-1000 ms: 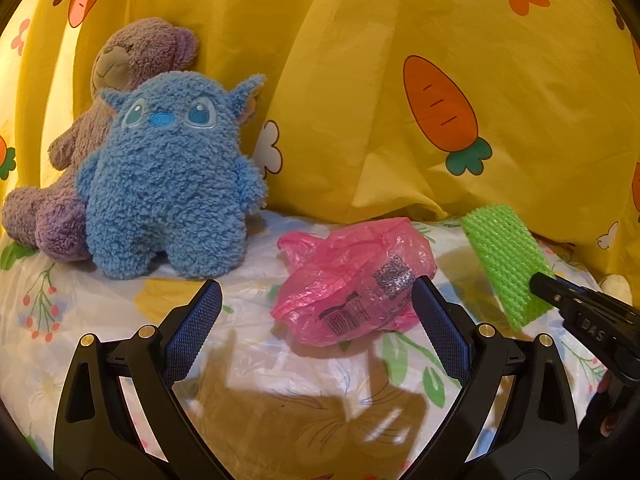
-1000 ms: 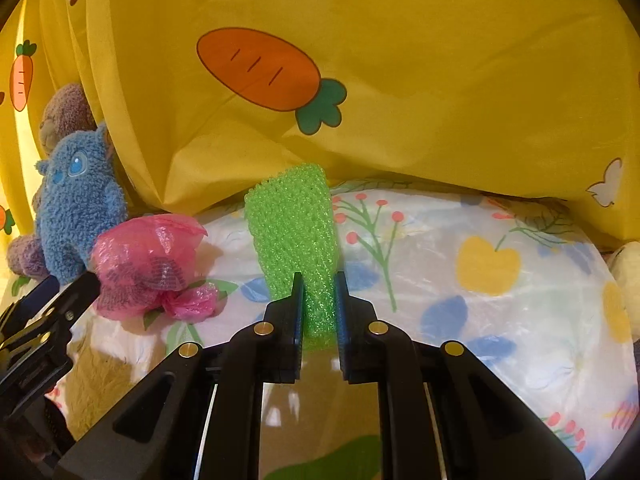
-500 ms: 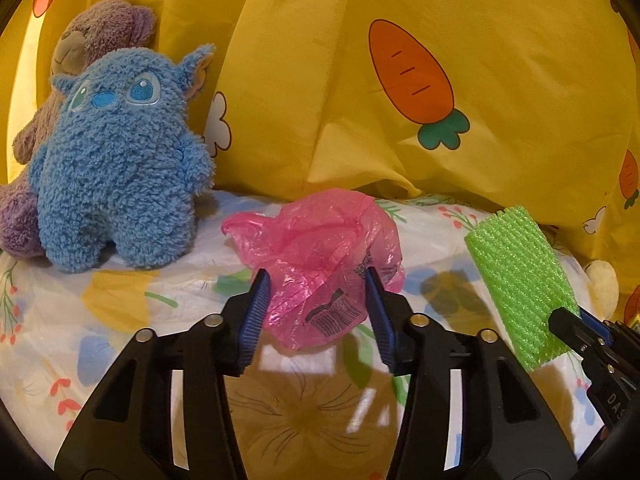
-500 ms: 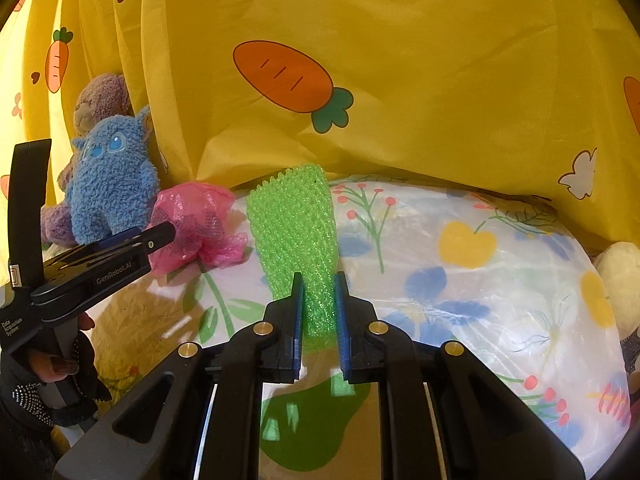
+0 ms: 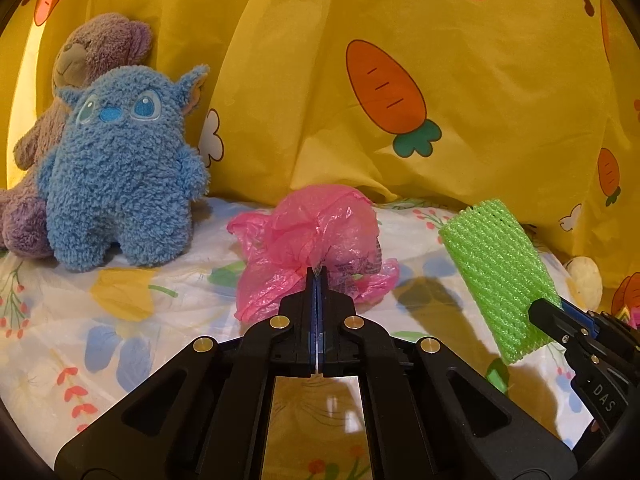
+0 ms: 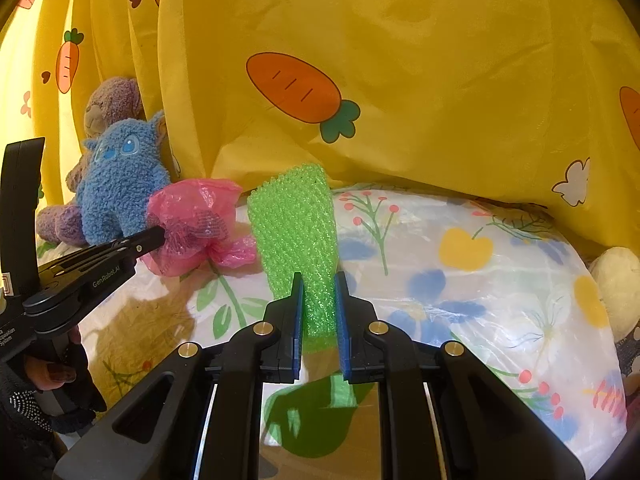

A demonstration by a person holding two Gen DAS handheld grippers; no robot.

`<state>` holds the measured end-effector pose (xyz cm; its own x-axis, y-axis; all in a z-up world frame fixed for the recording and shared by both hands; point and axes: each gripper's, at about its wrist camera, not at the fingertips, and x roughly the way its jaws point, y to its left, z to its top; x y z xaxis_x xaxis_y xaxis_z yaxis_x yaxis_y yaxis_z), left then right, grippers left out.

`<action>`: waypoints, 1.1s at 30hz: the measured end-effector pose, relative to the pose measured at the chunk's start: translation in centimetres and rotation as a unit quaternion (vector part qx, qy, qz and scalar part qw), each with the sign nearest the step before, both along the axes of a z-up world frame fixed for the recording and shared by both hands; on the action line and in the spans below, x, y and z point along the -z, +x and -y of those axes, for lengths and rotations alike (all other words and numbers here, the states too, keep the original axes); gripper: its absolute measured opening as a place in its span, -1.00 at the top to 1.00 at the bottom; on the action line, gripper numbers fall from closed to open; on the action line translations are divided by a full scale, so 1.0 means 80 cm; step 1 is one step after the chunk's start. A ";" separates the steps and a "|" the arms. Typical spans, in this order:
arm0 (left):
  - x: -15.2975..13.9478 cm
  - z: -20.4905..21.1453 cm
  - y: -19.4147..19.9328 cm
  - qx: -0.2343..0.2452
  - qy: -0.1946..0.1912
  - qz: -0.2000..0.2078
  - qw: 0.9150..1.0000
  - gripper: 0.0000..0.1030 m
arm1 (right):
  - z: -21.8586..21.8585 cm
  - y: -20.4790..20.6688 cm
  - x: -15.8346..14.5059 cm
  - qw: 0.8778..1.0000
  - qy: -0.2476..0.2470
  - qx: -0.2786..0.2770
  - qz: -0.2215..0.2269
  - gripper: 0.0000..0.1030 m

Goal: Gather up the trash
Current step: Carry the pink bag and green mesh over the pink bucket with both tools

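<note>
Our left gripper [image 5: 317, 276] clamped tight on near edge of pink plastic bag [image 5: 316, 236], bag bunched just beyond tips over floral sheet [image 5: 120, 312]. Our right gripper [image 6: 318, 296] pinches near end of green foam net [image 6: 296, 220], net extending far, right of bag.

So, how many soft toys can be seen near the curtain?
2. The blue plush toy sits on the floral sheet at the left. The purple teddy bear sits just behind it, against the yellow curtain. More may be hidden beyond the frame.
</note>
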<state>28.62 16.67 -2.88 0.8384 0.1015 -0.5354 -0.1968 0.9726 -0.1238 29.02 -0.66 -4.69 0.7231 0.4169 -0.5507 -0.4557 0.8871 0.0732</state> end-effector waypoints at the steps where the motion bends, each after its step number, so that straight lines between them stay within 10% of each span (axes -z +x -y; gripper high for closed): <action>1: -0.005 0.002 -0.007 -0.001 0.003 0.003 1.000 1.00 | 0.002 -0.007 -0.004 1.000 0.001 -0.001 0.004 0.70; 33: -0.060 0.121 -0.245 -0.015 0.016 0.048 0.999 1.00 | 0.132 -0.248 -0.047 0.997 0.026 0.052 0.048 0.69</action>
<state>9.02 7.00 1.95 0.8821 0.1421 -0.4491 -0.2137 0.9704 -0.1127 9.15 -11.20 -0.90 0.8122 0.3620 -0.4574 -0.3676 0.9265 0.0805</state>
